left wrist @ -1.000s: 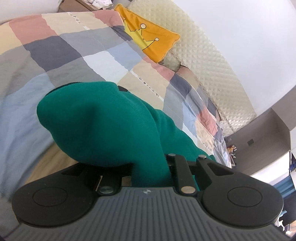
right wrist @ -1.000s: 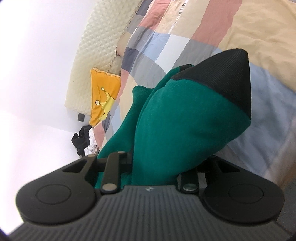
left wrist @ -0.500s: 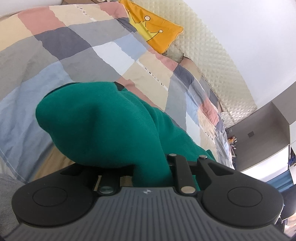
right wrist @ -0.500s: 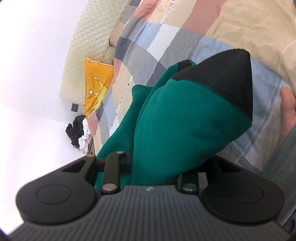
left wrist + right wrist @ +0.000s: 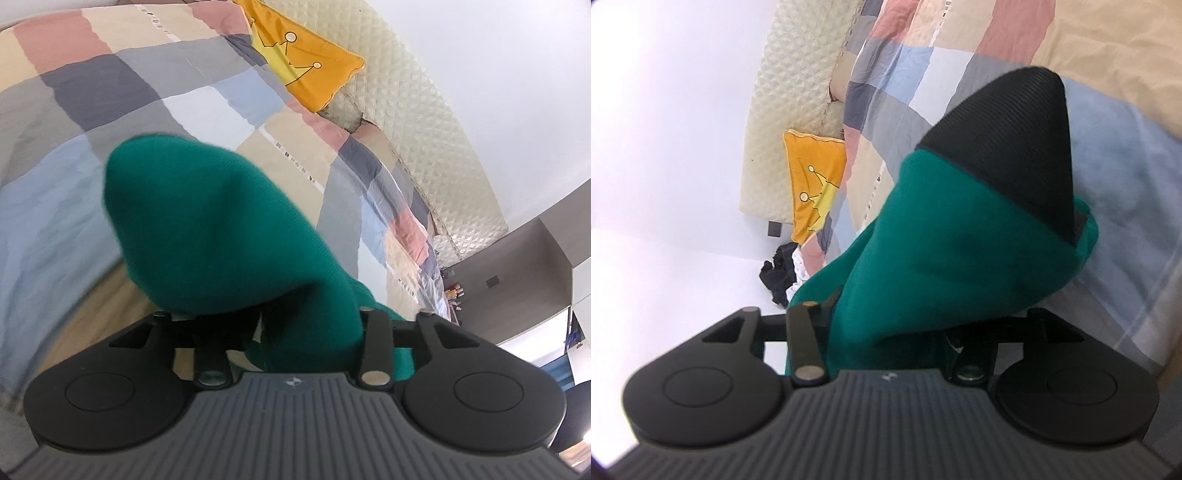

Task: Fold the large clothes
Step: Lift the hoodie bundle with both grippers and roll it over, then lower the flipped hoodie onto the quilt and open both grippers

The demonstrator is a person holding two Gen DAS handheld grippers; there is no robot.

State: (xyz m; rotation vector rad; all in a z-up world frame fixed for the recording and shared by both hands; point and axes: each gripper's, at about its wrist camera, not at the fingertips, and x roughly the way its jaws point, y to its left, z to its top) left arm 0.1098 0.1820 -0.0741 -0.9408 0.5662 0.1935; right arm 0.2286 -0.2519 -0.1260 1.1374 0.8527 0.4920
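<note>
Well, one green garment (image 5: 221,236), one orange pillow (image 5: 303,62), one patchwork quilt (image 5: 110,92)

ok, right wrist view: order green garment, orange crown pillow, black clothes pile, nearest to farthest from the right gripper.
1. green garment: bunched over the right gripper, covering the fingers, so whether the pads press on it is hidden.
2. black clothes pile: left of the garment, off the edge of the bed.
3. orange crown pillow: beyond the pile, at the quilted headboard.

Right claw (image 5: 960,258), jaws just opening, draped in green garment (image 5: 942,266) over patchwork quilt (image 5: 1126,192)
</note>
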